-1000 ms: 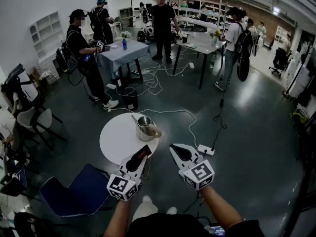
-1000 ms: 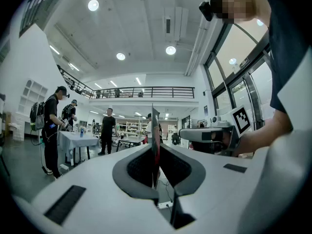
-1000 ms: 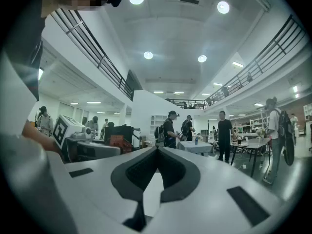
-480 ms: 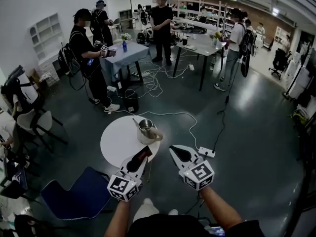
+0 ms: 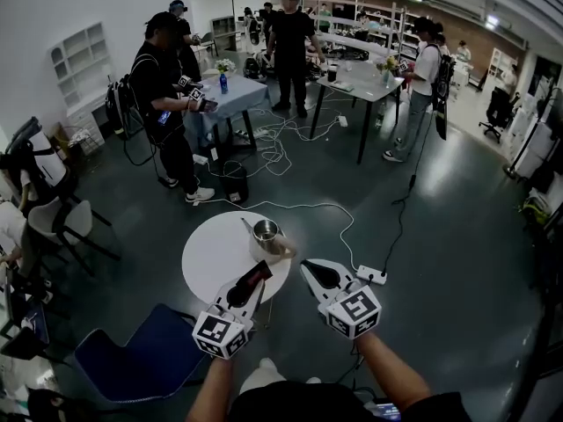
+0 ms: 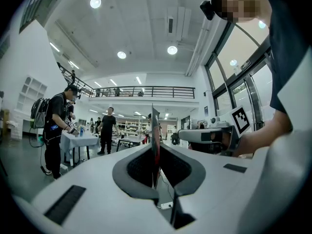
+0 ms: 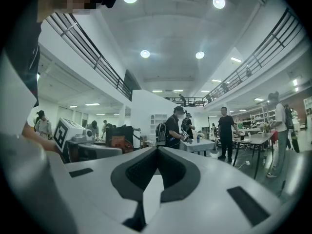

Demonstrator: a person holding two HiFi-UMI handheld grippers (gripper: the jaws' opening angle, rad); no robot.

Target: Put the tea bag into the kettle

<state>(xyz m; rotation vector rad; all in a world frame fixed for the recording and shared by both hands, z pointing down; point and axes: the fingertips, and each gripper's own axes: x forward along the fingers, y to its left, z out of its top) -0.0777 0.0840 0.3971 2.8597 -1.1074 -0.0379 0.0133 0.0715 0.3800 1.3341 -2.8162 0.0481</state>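
A steel kettle [image 5: 266, 238] with an open top stands near the right edge of a round white table [image 5: 215, 253]. My left gripper [image 5: 261, 271] hovers over the table's near edge, just short of the kettle, shut on a flat dark red tea bag [image 5: 253, 278]. In the left gripper view the tea bag [image 6: 155, 130] shows edge-on, sticking up from between the jaws of that gripper [image 6: 156, 147]. My right gripper [image 5: 305, 266] is held beside the table to the kettle's right, shut with nothing in it. In the right gripper view, its jaws [image 7: 157, 150] meet and the tea bag [image 7: 117, 143] shows at the left.
A blue chair [image 5: 141, 345] stands left of me, by the table. A white power strip [image 5: 371, 276] and its cable lie on the dark floor to the right. Several people stand at tables [image 5: 220, 95] farther back.
Both grippers have held nearly still, the left one keeping the tea bag. The table and kettle have drifted slightly nearer in the head view. A person at the back left has moved toward the blue-clothed table.
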